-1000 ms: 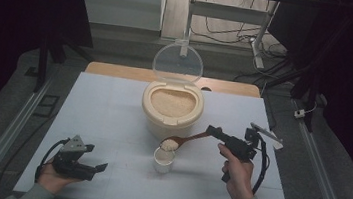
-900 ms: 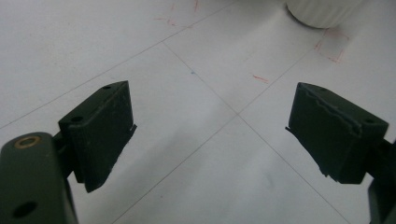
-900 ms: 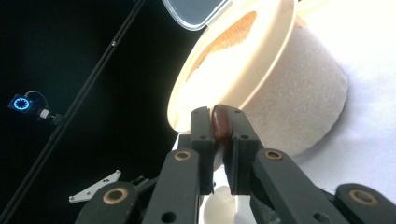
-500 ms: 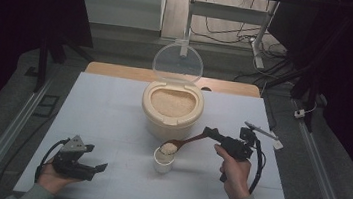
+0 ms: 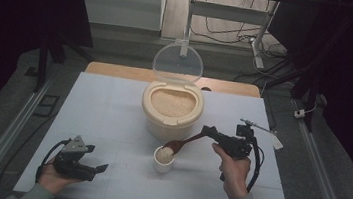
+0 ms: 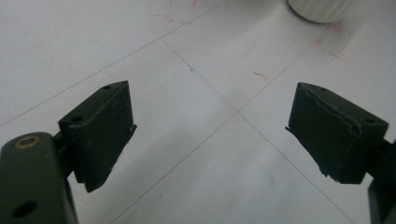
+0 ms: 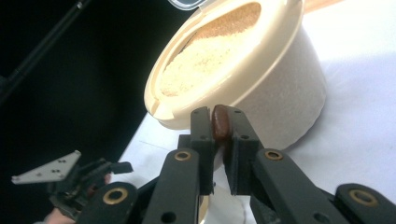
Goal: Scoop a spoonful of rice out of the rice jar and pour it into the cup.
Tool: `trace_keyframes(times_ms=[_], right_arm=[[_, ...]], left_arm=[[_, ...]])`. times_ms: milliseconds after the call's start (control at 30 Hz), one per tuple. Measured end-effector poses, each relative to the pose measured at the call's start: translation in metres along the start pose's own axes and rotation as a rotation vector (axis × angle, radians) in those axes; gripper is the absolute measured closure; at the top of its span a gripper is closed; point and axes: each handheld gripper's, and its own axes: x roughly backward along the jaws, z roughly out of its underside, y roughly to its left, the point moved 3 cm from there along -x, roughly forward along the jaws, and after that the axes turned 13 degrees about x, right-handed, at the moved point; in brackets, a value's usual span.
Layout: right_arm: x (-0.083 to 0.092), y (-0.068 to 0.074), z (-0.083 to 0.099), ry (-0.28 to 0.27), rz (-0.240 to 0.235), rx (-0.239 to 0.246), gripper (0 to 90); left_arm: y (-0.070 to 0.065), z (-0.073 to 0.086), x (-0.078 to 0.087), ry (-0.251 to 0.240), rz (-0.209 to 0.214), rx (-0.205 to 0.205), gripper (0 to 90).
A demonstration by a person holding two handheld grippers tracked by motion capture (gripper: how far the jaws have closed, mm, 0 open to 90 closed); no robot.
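- Overhead, the table (image 5: 113, 102) is carrying a cream rice container (image 5: 171, 110), lid up, just beyond the right gripper (image 5: 207, 131).
- Up close, the right gripper view is showing its jaws clamping the brown spoon (image 7: 220, 123) handle; the high view is showing the bowl, heaped with rice, over the white cup (image 5: 163, 161).
- Meanwhile, the left gripper (image 6: 210, 133) is resting wide apart, gripping nothing, well left of the cup.
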Motion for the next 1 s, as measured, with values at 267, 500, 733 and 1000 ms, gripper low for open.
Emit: trace_keyframes(times_ms=[267, 500, 733, 1000], right_arm=[[0.003, 0.020, -0.007, -0.028, 0.020, 0.189, 83.2], [0.011, 0.036, -0.007, -0.051, 0.038, 0.371, 83.2], [0.020, 0.032, -0.006, -0.098, -0.012, 0.376, 83.2], [0.057, 0.019, -0.014, -0.120, -0.031, 0.426, 83.2]], left_arm=[[0.000, 0.000, 0.000, 0.000, -0.002, -0.002, 14.1], [0.000, 0.000, 0.000, -0.001, -0.005, -0.001, 14.2], [0.001, 0.000, 0.001, -0.002, -0.003, -0.002, 14.2], [0.002, 0.000, 0.001, -0.004, -0.005, 0.001, 14.2]])
